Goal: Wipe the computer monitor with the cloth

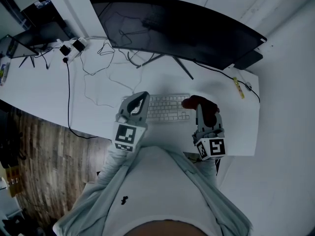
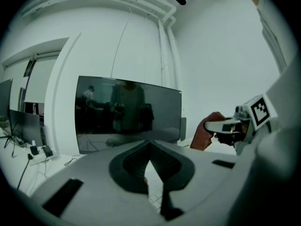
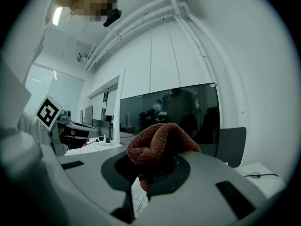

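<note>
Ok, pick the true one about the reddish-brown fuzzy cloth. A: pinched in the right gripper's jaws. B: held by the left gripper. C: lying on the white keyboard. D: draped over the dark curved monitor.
A: the reddish-brown fuzzy cloth sits bunched between the jaws of the right gripper, while the left gripper holds nothing in its jaws.

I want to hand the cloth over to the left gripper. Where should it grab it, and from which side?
Probably the bunched fold of the cloth that bulges past the right gripper's jaws, coming in from the tip end. That hump stands free, while the rest is pinched between the jaws. The left gripper, shut and empty, must open first.
</note>
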Tool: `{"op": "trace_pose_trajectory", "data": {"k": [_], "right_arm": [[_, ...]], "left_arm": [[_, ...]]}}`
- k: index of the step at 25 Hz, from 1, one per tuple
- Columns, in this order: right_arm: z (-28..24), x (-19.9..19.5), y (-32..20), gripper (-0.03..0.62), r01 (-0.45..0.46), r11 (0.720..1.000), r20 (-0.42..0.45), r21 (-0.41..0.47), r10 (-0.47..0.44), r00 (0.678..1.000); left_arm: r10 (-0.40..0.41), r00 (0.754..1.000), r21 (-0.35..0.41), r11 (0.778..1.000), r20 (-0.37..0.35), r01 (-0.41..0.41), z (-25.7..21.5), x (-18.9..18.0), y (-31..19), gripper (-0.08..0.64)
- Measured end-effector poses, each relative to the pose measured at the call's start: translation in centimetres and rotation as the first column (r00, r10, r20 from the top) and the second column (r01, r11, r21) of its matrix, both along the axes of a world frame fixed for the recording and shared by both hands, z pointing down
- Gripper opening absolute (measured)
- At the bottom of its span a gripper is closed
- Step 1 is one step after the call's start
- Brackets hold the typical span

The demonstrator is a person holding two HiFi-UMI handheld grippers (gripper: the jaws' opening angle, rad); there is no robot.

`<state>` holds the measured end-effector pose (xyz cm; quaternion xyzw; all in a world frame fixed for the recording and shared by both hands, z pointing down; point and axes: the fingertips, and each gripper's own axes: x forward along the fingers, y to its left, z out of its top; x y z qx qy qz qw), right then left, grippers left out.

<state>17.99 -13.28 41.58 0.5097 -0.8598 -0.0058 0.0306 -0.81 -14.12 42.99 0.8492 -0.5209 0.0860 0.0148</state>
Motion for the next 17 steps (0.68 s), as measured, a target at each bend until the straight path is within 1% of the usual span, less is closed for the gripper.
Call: {"op": "trace_pose_trajectory", "data": {"k": [7, 17], "right_arm": [[-0.09, 0.36, 0.26, 0.035, 0.002, 1.0, 0.005, 0.003, -0.002, 1.0], [-0.62, -0.12, 0.37, 0.035, 0.034, 0.999, 0.0, 0.021, -0.034, 0.999]], "left_arm": [[-0.02, 1.0, -0.002, 1.0, 0.01, 0.02, 0.0, -0.79, 0.18, 0.02], [-0.024, 1.0, 0.002, 1.0, 0.01, 0.024, -0.19, -0.55, 0.2, 0.02]]}}
